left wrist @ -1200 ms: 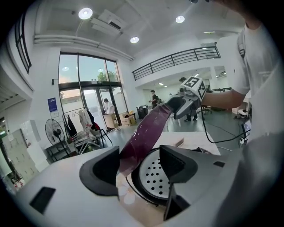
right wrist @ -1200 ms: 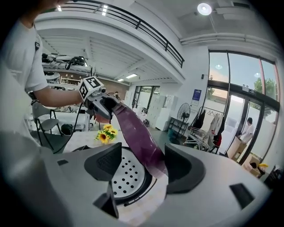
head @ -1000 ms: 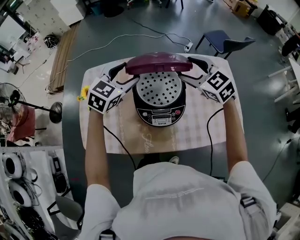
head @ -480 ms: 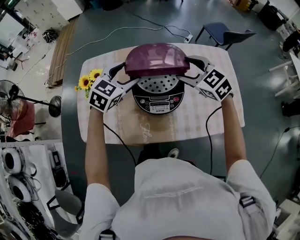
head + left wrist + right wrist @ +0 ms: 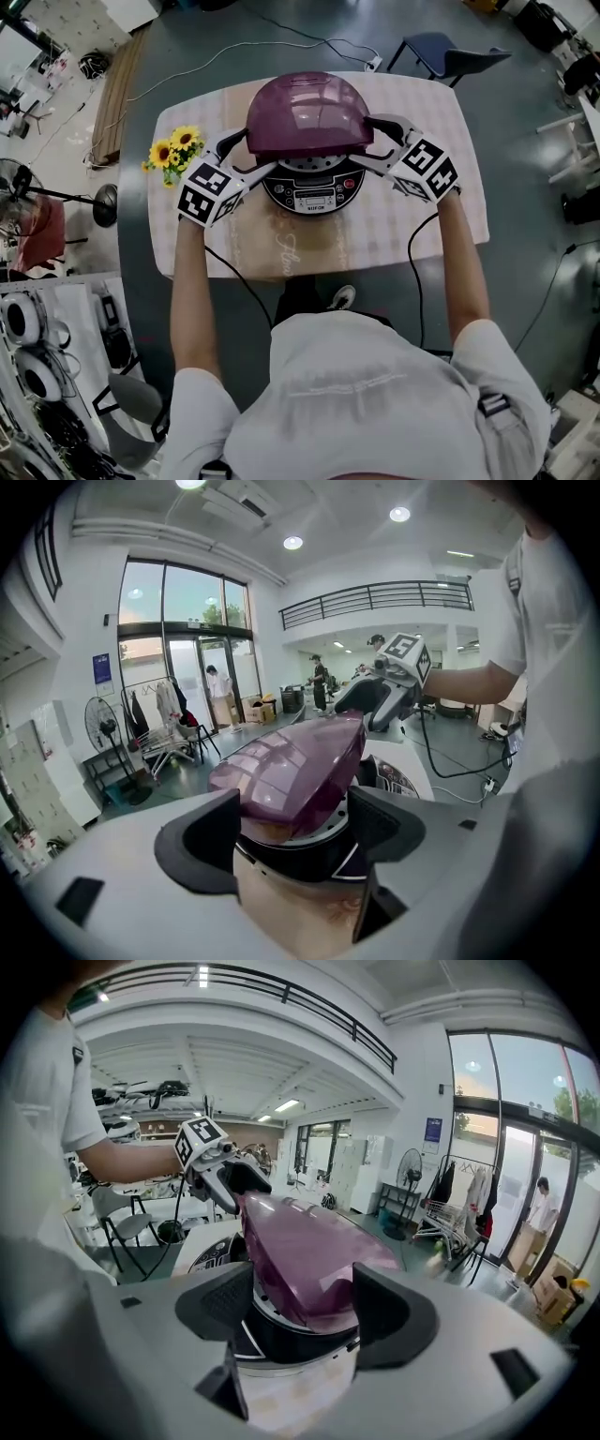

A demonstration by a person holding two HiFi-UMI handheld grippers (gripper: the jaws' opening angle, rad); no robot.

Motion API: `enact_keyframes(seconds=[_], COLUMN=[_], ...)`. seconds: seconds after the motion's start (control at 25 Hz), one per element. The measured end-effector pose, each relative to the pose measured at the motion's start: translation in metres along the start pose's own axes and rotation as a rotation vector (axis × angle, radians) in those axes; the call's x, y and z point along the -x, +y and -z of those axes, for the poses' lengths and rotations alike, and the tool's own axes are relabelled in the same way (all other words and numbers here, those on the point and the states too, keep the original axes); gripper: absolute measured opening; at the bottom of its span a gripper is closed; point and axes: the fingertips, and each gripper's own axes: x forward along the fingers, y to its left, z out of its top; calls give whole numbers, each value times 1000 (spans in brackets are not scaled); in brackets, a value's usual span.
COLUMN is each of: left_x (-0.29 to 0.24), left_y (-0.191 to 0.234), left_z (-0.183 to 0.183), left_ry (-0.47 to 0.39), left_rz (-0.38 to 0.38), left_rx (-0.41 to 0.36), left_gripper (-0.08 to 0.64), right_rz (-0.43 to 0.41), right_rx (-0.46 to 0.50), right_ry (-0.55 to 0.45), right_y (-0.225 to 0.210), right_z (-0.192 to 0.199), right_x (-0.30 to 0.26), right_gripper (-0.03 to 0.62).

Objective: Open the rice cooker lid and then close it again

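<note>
A black rice cooker stands mid-table, its purple lid tilted low over the pot, with only a strip of the perforated inner plate showing. My left gripper straddles the lid's left edge and my right gripper its right edge. In the left gripper view the lid lies between wide-apart jaws that have just been opening; the pads do not visibly press on it. The right gripper view shows the lid between equally wide jaws.
The table carries a pale checked cloth, with sunflowers at its left end. Black cables trail from both grippers over the near edge. A blue chair stands beyond the table, and a floor fan at far left.
The lid has swung down from nearly upright to low over the pot, hiding most of the perforated plate. Both grippers have come down with it, one on each side.
</note>
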Motion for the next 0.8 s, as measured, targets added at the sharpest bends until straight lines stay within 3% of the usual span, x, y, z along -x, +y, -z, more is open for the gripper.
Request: enact_keyframes(seconds=[0.24,0.44,0.8], left_x=[-4,-8,-14], left_y=[-12,-17,-20], left_z=[17,27,38], left_ry=[30,25,17], left_rz=[46,74,93], left_rx=[19,69,142], left_gripper=[371,376,376], right_rz=[-22,-33,-68], right_rx=[-78,-80,-138], right_ry=[7,60,67], right_y=[6,12,17], right_z=[14,27,39], right_x=[-5,-11,-17], right_gripper=[325,324,324])
